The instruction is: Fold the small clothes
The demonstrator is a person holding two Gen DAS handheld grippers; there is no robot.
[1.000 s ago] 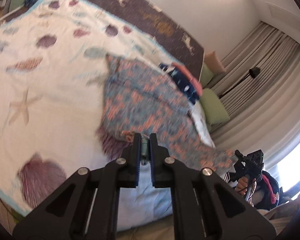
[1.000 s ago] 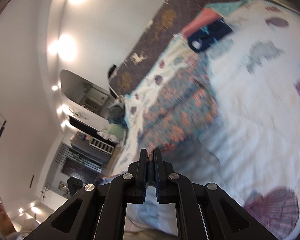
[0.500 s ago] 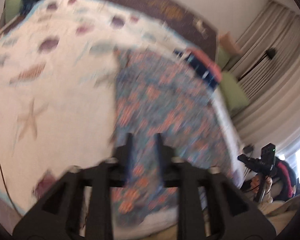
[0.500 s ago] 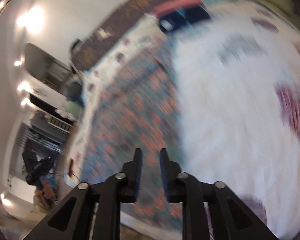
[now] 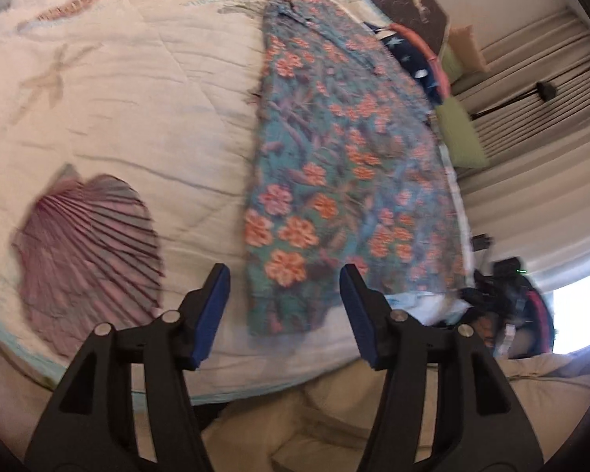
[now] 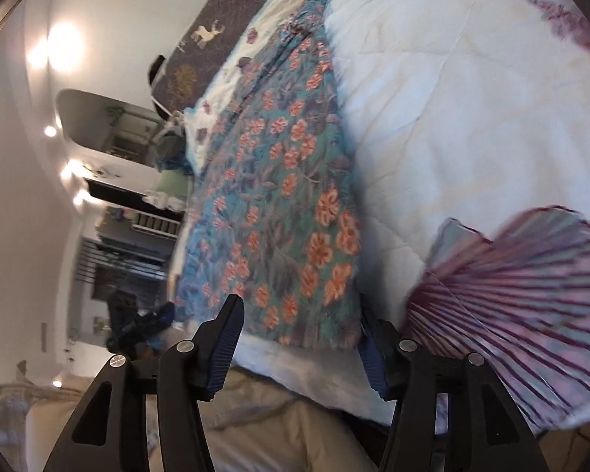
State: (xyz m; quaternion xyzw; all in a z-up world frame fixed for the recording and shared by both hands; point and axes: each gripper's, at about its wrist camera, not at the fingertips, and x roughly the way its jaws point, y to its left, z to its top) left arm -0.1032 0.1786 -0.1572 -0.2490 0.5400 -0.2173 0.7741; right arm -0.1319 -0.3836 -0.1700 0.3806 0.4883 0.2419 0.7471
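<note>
A teal cotton garment printed with orange and pink flowers [image 5: 334, 165] lay spread flat on a white quilted bedspread with purple seashell motifs [image 5: 137, 118], its near hem at the bed's edge. The left gripper [image 5: 285, 306] and right gripper [image 6: 301, 334] stood parted, their jaws having just opened, each above that hem, pads clear of the cloth.

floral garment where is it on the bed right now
The floral garment lies spread flat on the seashell quilt, near the bed's near edge, just right of the big purple shell print.
</note>
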